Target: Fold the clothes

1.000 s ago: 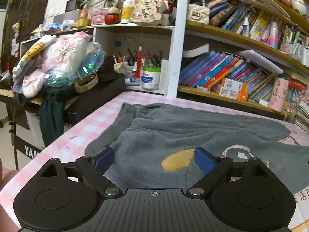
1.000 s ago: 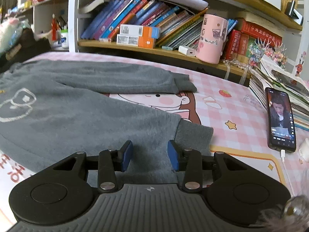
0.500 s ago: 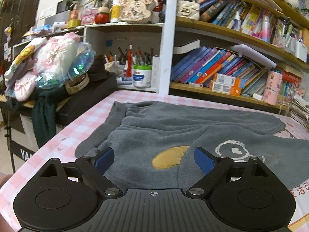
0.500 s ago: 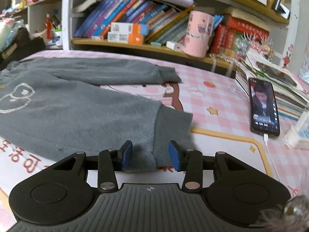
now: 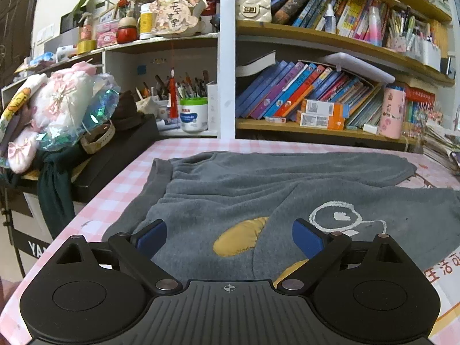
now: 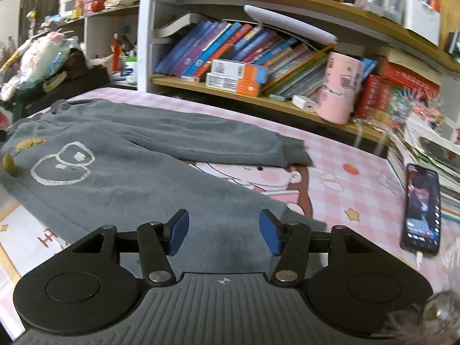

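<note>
My right wrist view is smeared by motion blur, and the near cuff of the grey trousers slips behind the right gripper body at 6 o'clock, so I cannot tell where that leg ends. In the left wrist view the near edge of the cloth is likewise cut off by the left gripper. My right jaws have just been opening; they stand parted with the blue pads clear of the fabric, which lies beneath and between them, nothing clamped. My left jaws are spread wider still, released, hanging over the yellow patch and the white outline drawing without gripping. The trousers lie flat on the pink checked table cover, long axis running from the waistband at about 10 o'clock in the right view toward the cuffs at 4 o'clock, the far leg's cuff ending near 2 o'clock. A phone lies well apart from the cloth at 3 o'clock, screen lit.
</note>
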